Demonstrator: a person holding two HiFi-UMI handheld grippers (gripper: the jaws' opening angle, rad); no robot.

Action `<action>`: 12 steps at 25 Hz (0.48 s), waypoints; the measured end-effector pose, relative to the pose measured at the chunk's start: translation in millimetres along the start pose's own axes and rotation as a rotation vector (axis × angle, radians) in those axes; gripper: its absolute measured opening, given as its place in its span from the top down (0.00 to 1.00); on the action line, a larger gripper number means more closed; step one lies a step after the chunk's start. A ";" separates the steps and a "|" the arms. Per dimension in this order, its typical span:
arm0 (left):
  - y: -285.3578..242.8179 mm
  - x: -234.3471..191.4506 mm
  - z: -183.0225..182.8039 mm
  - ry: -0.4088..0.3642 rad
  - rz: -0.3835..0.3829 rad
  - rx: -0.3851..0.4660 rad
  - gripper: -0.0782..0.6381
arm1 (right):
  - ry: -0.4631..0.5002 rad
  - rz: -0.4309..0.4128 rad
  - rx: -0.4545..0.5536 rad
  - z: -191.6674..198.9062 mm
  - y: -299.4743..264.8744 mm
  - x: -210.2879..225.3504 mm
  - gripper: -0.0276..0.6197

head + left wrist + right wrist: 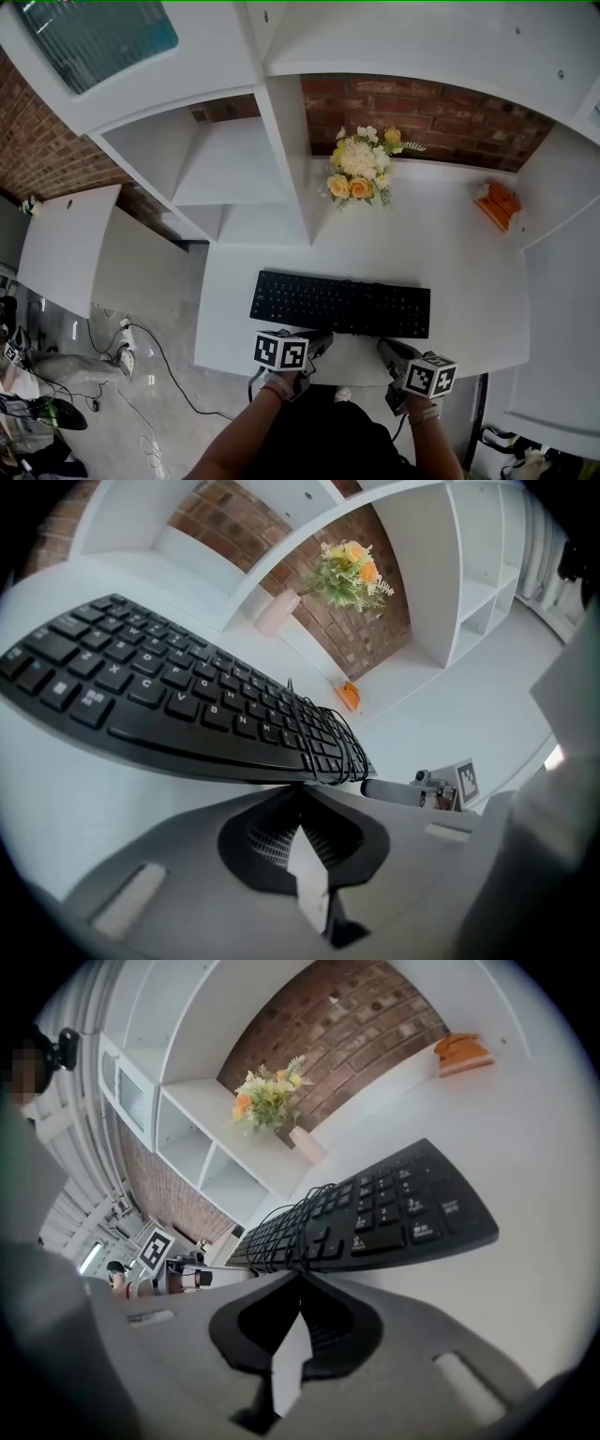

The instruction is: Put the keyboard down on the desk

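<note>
As we look down, keyboard [340, 304]: it lies flat on the white desk [450, 262], long side towards us, close to the front edge and about midway across it.
Keyboard cable [333, 738]: we see thin black loops lying over the keys at one part of the board.
Left gripper [324, 339]: our left hand holds it at the desk's front edge, pointing at the near edge of the keyboard. In the left gripper view its jaws are pressed together with nothing between them. The tips sit right at the keyboard's front edge, and we cannot tell whether they touch it.
Right gripper [386, 348]: our right hand holds it just beside the left one, further along the same front edge. In the right gripper view its jaws are also closed together and grip nothing. Its tips are just short of the keyboard.
Vase [277, 613]: this pale container stands at the back of the desk by the brick wall [441, 108], well apart from the keyboard.
Vase contents: it holds a bunch of white, yellow and orange flowers [361, 167].
Orange object [497, 203]: it lies at the back right of the desk, too small for us to name.
Shelf unit [225, 173]: white open compartments rise at the desk's back left.
</note>
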State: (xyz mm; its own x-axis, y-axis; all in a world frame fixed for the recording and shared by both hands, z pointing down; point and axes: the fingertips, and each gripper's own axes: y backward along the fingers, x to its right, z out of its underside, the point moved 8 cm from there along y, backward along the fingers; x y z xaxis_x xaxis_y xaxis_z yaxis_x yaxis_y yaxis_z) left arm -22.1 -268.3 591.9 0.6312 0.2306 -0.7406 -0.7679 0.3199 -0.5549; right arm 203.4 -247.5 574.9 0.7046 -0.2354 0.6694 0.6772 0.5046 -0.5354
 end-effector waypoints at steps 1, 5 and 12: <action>-0.1 0.1 0.1 -0.001 -0.002 -0.005 0.89 | -0.004 -0.003 0.001 0.7 0.0 -0.1 0.96; 3.8 2.0 2.0 -0.007 0.004 0.009 0.89 | -0.010 -0.013 0.009 3.9 2.6 -2.3 0.96; 17.4 5.9 -4.1 -0.038 0.013 0.129 0.89 | 0.041 -0.017 0.051 3.3 8.8 -9.9 0.96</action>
State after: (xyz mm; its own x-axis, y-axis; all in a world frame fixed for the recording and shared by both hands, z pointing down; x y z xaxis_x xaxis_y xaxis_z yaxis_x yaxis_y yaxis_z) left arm -32.2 -265.2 576.3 0.6268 0.2695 -0.7311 -0.7573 0.4313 -0.4903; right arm 201.7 -237.9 565.2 0.7020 -0.2774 0.6559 0.6781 0.5418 -0.4966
